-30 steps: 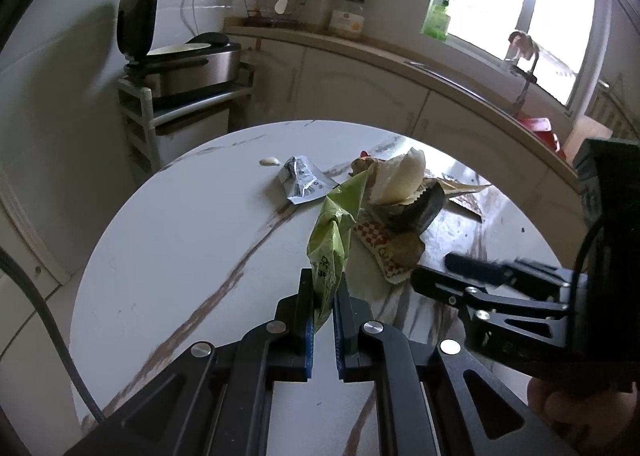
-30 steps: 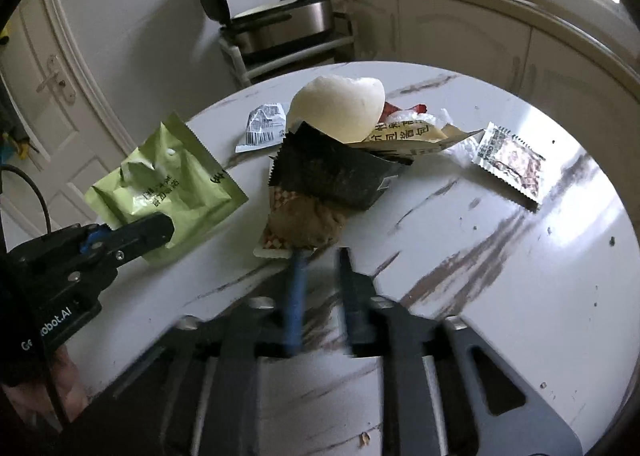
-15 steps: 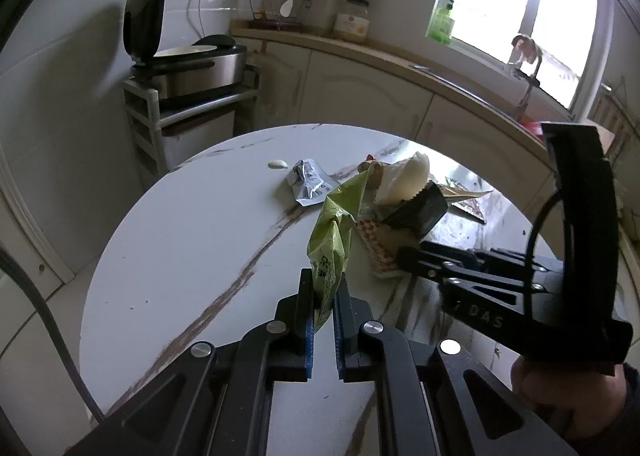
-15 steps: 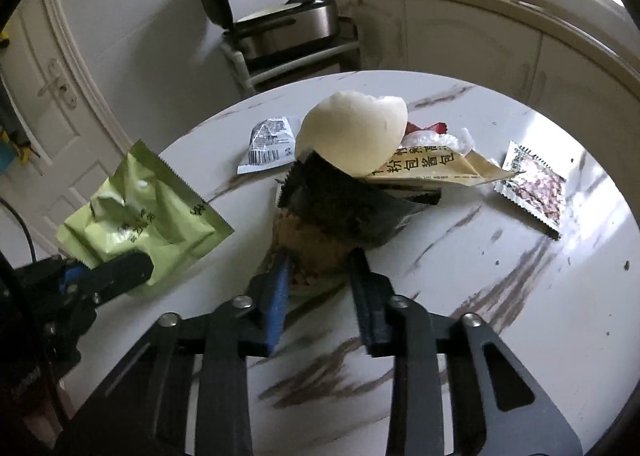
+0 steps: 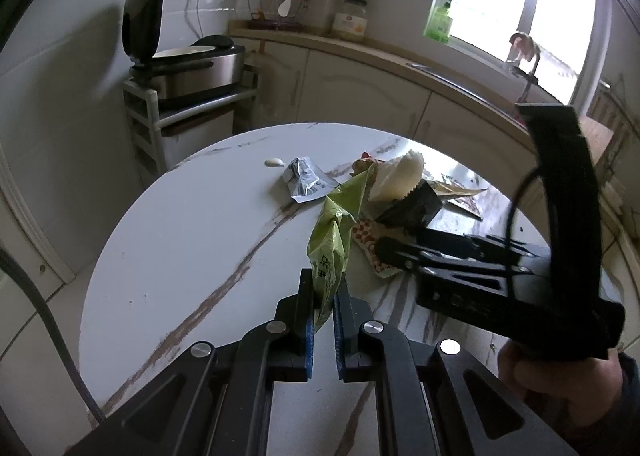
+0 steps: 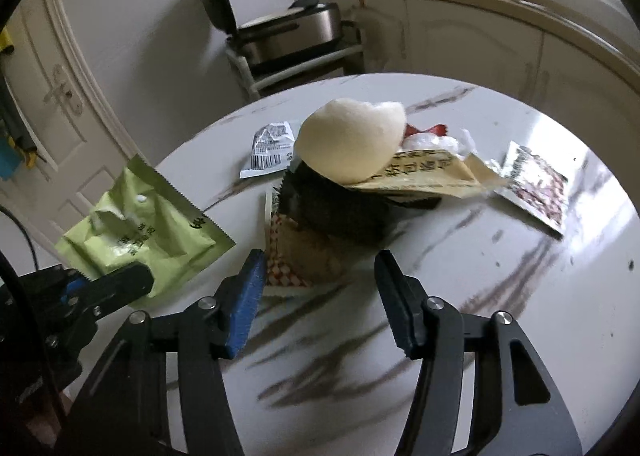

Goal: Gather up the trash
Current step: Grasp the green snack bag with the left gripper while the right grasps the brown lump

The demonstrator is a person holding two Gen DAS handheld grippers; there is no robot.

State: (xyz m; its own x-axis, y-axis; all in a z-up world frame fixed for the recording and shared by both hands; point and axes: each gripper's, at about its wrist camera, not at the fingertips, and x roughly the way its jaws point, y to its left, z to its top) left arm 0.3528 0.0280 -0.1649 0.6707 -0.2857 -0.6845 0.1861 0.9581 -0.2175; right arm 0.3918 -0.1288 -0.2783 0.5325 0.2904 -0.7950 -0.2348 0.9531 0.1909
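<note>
The left gripper is clenched on a crumpled green snack packet, held up off the round marble table. The right gripper has just been widening its jaws and grips nothing; its fingertips flank the near edge of a red-checked wrapper, apparently without touching, though motion blur obscures this. That wrapper lies under a black packet, topped at 12 o'clock by a white rounded piece. A silver sachet sits at 11 o'clock, a speckled sachet at 2 o'clock.
</note>
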